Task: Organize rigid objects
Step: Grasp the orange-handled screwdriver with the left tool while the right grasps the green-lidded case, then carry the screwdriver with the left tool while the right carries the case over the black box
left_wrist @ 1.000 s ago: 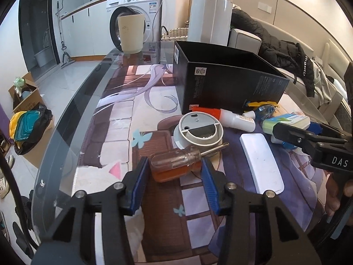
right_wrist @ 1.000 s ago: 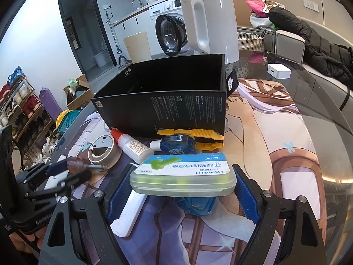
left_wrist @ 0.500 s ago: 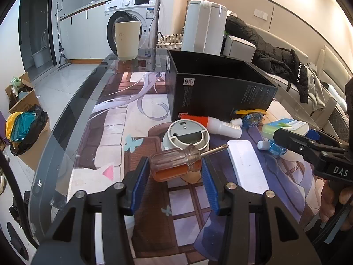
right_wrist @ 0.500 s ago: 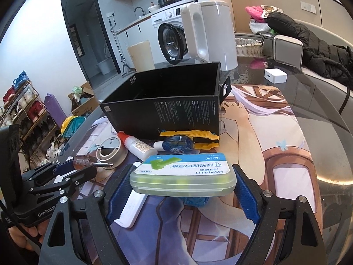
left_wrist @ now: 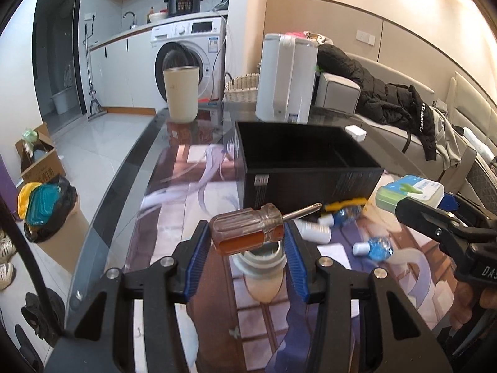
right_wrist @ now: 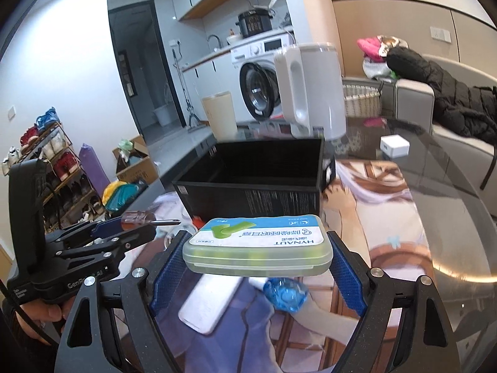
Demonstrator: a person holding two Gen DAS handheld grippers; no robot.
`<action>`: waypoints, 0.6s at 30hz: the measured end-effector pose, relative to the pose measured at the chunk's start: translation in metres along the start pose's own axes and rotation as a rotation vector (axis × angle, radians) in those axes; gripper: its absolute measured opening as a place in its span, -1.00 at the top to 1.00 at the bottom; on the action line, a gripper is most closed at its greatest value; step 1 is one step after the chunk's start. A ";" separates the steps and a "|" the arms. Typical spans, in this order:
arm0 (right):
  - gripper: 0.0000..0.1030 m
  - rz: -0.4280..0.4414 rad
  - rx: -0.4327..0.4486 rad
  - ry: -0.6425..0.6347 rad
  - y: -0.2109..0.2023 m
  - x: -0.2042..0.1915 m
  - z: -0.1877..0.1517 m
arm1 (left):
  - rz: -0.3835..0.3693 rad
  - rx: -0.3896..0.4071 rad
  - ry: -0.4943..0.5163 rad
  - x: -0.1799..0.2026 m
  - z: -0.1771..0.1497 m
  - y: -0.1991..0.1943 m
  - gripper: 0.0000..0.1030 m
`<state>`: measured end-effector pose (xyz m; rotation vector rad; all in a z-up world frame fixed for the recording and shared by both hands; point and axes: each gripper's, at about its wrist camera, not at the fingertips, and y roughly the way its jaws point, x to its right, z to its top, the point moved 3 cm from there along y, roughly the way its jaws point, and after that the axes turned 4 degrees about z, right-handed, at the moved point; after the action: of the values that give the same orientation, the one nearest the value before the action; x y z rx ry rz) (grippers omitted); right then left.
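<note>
Left wrist view: our left gripper [left_wrist: 247, 242] clamps the screwdriver [left_wrist: 248, 228], tip toward two o'clock, above the table [left_wrist: 124, 192]. Our right gripper [right_wrist: 256, 259] clamps the plastic case [right_wrist: 256, 248], black box [right_wrist: 257, 183] at twelve o'clock.

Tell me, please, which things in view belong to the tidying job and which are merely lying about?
Job:
- amber-handled clear plastic screwdriver, in left tongs
- pale green flat plastic case, in right tongs
- open black cardboard box

Lying about:
- white plastic kettle
- beige cylindrical bin
- woven wicker basket
</note>
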<state>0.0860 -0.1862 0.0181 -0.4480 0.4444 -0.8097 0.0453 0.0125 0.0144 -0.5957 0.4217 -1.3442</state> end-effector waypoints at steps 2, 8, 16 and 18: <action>-0.67 0.003 0.013 -0.003 -0.002 -0.001 0.006 | 0.003 0.008 0.001 0.001 0.005 0.001 0.10; -0.67 0.016 0.043 -0.012 -0.005 -0.001 0.021 | 0.005 0.021 0.007 0.006 0.024 0.009 0.10; -0.67 0.011 0.066 -0.035 0.001 0.002 0.041 | 0.006 0.041 0.012 0.011 0.047 0.020 0.10; -0.67 0.012 0.068 -0.038 0.003 0.002 0.046 | 0.008 0.046 0.015 0.011 0.052 0.022 0.10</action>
<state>0.1141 -0.1766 0.0536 -0.3968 0.3824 -0.8010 0.0963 0.0124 0.0422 -0.5455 0.4037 -1.3484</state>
